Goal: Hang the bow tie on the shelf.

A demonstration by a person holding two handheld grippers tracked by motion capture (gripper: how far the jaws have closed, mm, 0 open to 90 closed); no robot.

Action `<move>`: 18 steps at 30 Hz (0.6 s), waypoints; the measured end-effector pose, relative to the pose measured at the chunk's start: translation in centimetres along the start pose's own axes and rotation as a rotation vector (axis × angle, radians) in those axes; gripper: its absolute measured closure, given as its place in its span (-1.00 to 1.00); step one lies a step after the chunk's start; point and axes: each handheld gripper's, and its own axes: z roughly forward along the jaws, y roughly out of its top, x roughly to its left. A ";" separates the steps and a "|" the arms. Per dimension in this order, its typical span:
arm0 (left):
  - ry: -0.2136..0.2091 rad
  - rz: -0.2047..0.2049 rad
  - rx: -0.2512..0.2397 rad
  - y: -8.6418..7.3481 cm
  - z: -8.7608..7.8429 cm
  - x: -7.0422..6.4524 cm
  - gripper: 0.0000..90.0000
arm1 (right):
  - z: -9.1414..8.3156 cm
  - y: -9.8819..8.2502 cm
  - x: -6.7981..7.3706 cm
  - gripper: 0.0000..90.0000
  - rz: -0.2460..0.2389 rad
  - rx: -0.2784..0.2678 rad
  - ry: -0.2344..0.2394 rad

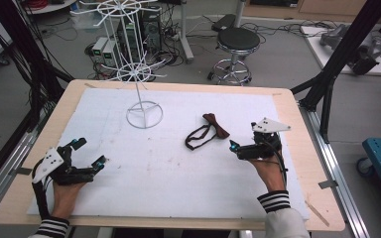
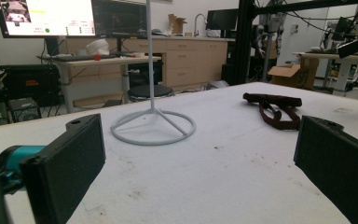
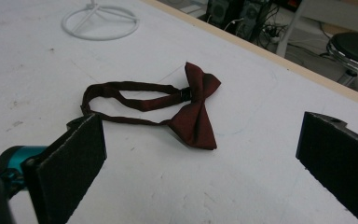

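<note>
Left gripper (image 1: 90, 152): lower left of frame, jaws wide apart, holding nothing | White wire stand (image 1: 144, 115): upper centre, upright on white mat (image 1: 154, 173) | Maroon bow tie (image 1: 209, 131): centre-right, flat, strap looped leftward | Right gripper (image 1: 243, 140): just right of tie, jaws spread wide, holding nothing.

On the table (image 1: 297, 163) lies a mat (image 1: 168, 178). A wire stand (image 1: 144, 115) sits on it toward the far left. The bow tie (image 1: 207, 131) lies right of the stand, just beyond the right gripper (image 1: 245, 141). The left gripper (image 1: 87, 153) rests near the left edge.
</note>
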 end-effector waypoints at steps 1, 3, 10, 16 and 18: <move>0.000 0.000 0.000 0.0 0.0 0.0 -0.95 | 0.2 0.2 -0.1 -0.98 -0.001 0.003 0.004; 0.000 0.000 0.000 0.0 0.0 0.0 -0.95 | 0.7 0.6 -0.2 -0.98 -0.012 0.033 0.014; 0.001 0.000 0.001 0.0 0.0 0.0 -0.95 | 2.8 2.2 -0.5 -0.98 -0.038 0.103 0.066; -0.001 0.000 0.002 0.0 0.0 0.0 -0.95 | 4.7 3.0 -0.9 -0.98 -0.050 0.160 0.090; -0.001 0.001 0.003 0.0 0.0 0.0 -0.95 | 5.3 3.4 -1.0 -0.98 -0.050 0.188 0.109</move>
